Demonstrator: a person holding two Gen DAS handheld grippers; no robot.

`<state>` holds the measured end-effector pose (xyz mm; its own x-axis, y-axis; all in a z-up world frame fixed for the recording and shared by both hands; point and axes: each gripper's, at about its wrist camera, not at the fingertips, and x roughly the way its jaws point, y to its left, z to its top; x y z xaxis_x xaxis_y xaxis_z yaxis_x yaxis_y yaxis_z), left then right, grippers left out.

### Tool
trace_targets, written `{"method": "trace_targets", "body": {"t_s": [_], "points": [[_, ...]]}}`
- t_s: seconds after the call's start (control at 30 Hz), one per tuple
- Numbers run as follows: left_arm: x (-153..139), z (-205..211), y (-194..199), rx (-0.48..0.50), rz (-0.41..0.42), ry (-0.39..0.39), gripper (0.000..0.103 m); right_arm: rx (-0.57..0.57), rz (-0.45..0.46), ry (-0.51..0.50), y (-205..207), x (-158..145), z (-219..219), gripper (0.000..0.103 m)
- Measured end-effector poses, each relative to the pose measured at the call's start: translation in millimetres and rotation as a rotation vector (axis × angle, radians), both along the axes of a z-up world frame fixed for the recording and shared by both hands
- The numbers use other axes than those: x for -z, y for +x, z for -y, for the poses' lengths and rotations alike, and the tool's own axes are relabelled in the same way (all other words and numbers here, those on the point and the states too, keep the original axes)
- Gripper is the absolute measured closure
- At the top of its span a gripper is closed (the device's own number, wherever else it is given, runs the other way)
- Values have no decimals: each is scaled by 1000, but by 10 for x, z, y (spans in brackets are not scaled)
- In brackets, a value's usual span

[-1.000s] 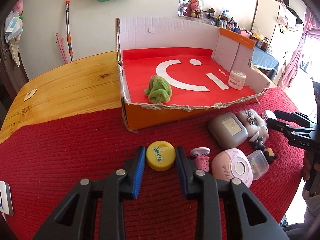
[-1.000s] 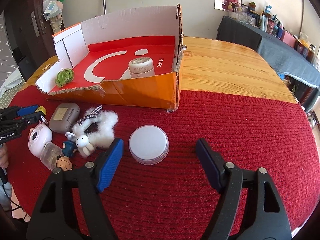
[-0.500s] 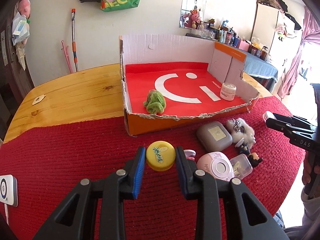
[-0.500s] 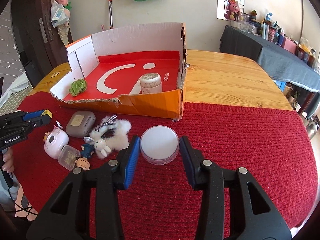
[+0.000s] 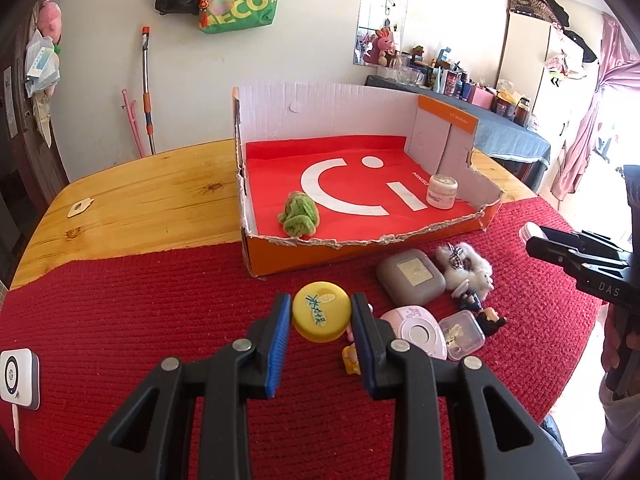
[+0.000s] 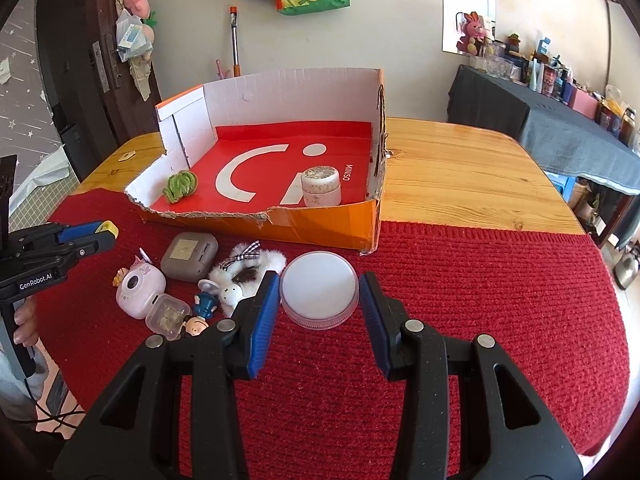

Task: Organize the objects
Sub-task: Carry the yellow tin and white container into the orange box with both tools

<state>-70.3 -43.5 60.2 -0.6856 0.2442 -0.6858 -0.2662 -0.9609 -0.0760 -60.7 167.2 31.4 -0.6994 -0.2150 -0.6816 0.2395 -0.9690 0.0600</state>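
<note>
My left gripper (image 5: 322, 318) is shut on a yellow round lid (image 5: 322, 316) and holds it above the red cloth. My right gripper (image 6: 319, 294) is shut on a white round tin (image 6: 319, 294), also lifted off the cloth. An open orange cardboard box (image 5: 360, 246) with a red floor stands ahead; it holds a green knitted toy (image 5: 299, 214) and a small cream jar (image 5: 441, 191). The box (image 6: 312, 228), the toy (image 6: 181, 186) and the jar (image 6: 321, 186) also show in the right wrist view.
Loose on the cloth lie a grey case (image 5: 410, 276), a white fluffy toy (image 5: 464, 266), a pink round gadget (image 5: 414, 330), a small clear box (image 5: 460, 330) and little figurines (image 5: 490, 316). A white device (image 5: 18, 374) lies at the left edge. Bare wooden table (image 6: 460, 176) flanks the box.
Both grippers have risen, lifting their loads off the cloth. The right gripper closed from wide open onto the white tin. The left stayed shut on the yellow lid.
</note>
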Motion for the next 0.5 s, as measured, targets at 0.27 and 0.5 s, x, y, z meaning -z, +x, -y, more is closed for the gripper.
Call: {"method": "trace_targets", "body": {"t_s": [0.27,0.5], "points": [[-92,-26,-46,5,-24,-7,71,-11,-10,-13,-31,-33,12,64],[-219,-155,-279,54,-35,-16,71,-63,-38,-18,-241,-232,118,64]]}}
